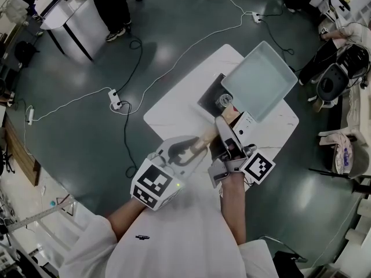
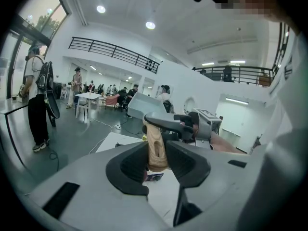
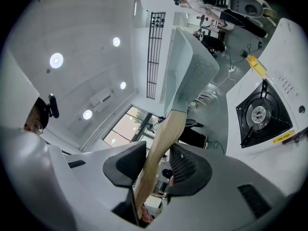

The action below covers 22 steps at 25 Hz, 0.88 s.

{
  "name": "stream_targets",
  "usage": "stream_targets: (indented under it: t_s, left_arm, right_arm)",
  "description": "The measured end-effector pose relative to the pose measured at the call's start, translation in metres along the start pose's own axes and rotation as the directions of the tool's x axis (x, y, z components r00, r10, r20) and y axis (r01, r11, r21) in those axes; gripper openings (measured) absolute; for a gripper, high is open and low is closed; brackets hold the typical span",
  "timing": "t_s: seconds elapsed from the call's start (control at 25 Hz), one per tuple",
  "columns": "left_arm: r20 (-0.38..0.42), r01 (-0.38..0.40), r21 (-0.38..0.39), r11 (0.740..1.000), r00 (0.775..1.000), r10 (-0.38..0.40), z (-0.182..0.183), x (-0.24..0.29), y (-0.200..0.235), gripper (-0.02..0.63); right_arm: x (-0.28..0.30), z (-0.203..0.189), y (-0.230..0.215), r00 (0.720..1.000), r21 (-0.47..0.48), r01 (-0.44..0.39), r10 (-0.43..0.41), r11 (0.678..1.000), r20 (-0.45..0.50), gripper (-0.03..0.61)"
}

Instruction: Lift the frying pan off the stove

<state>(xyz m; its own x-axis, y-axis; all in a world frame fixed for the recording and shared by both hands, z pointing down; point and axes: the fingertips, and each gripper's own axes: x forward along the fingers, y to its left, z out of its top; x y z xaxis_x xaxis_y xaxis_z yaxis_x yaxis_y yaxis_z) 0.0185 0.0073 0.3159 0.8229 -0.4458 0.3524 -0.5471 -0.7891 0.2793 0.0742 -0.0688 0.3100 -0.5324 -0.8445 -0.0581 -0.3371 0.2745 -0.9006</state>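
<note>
A square pale-grey frying pan (image 1: 258, 80) with a wooden handle (image 1: 203, 139) hangs above the white table (image 1: 174, 109), partly over the black stove (image 1: 210, 97). My left gripper (image 1: 194, 146) is shut on the handle's rounded end (image 2: 156, 148). My right gripper (image 1: 227, 133) is shut on the handle (image 3: 161, 148) further up, nearer the pan. In the right gripper view the pan (image 3: 187, 66) is up and apart from the stove's burner (image 3: 262, 114). From the left gripper (image 2: 157, 163) I see the right gripper (image 2: 192, 126) just beyond on the same handle, and the pan (image 2: 139, 107) behind it.
White cables and a power strip (image 1: 114, 99) lie on the dark floor left of the table. A person (image 1: 113, 7) stands by a grey counter (image 1: 75, 16) at the upper left. Chairs and a seated person (image 1: 342, 39) are at the right.
</note>
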Motion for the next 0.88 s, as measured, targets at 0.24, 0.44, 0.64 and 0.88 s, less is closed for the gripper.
stream_targets:
  t_s: [0.24, 0.44, 0.64, 0.88]
  left_arm:
    - [0.006, 0.0, 0.0, 1.0, 1.0, 0.0, -0.0027, -0.0007, -0.0014, 0.115]
    - [-0.007, -0.001, -0.002, 1.0, 1.0, 0.001, -0.0045, 0.0, -0.0039, 0.115]
    - [-0.013, -0.004, -0.001, 1.0, 1.0, 0.004, -0.0054, 0.0004, -0.004, 0.115]
    - [-0.017, -0.007, -0.01, 1.0, 1.0, 0.007, -0.0081, 0.0029, -0.0016, 0.115]
  right_arm:
    - [-0.0023, -0.0028, 0.0004, 1.0, -0.011, 0.0, 0.0, 1.0, -0.005, 0.143]
    - [-0.0057, -0.0032, -0.0003, 1.0, -0.012, 0.001, -0.001, 1.0, -0.006, 0.143]
    - [-0.0064, -0.0038, 0.0006, 1.0, -0.022, -0.001, 0.001, 1.0, -0.013, 0.143]
    - [-0.0049, -0.0042, -0.0038, 1.0, -0.019, 0.003, -0.003, 1.0, -0.018, 0.143]
